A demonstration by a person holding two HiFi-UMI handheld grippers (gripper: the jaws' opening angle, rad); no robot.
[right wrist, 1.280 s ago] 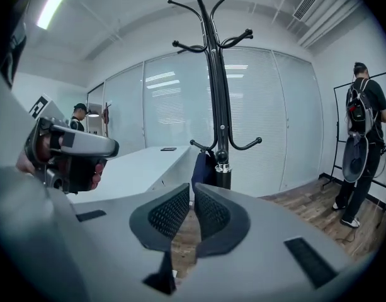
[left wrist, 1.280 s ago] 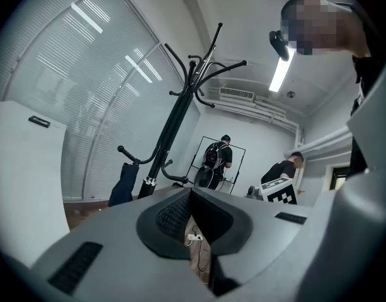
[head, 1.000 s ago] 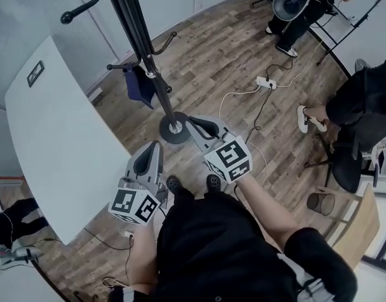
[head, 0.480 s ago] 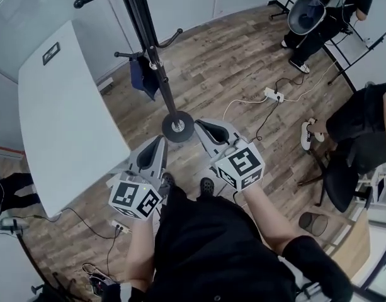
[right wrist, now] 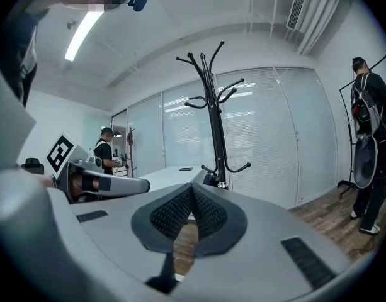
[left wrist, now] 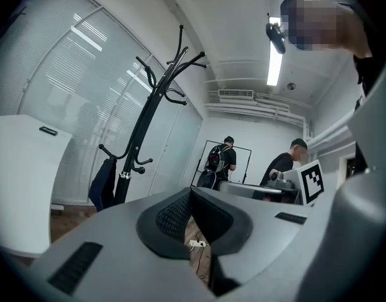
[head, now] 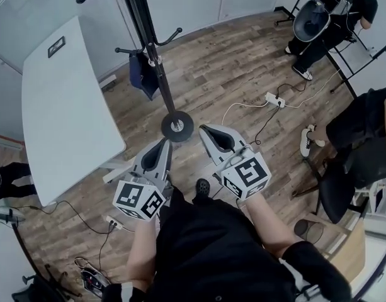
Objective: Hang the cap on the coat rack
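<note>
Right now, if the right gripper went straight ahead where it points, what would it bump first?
Most likely the coat rack: its pole stands almost dead ahead of the right gripper, whose jaws are shut. Depth is unclear, so it could slip just past.

The floor [head: 243, 61] is wood plank, matt grey-brown with a worn grain. The coat rack [head: 150, 49] is black metal with a slight sheen, and its round base [head: 167, 131] is dark and matt. The cap [head: 142, 77] is dark blue cloth, matt and soft-looking. The surface [head: 60, 118] is white, smooth and matt. The left gripper [head: 161, 146] and right gripper [head: 208, 131] have smooth, matt grey plastic shells. Their fingers [left wrist: 170, 216] carry black pads with a fine ribbed, rubbery texture. Each marker cube [head: 138, 200] is white with matt black print. The power strip [head: 272, 98] and its cable are white plastic.
</note>
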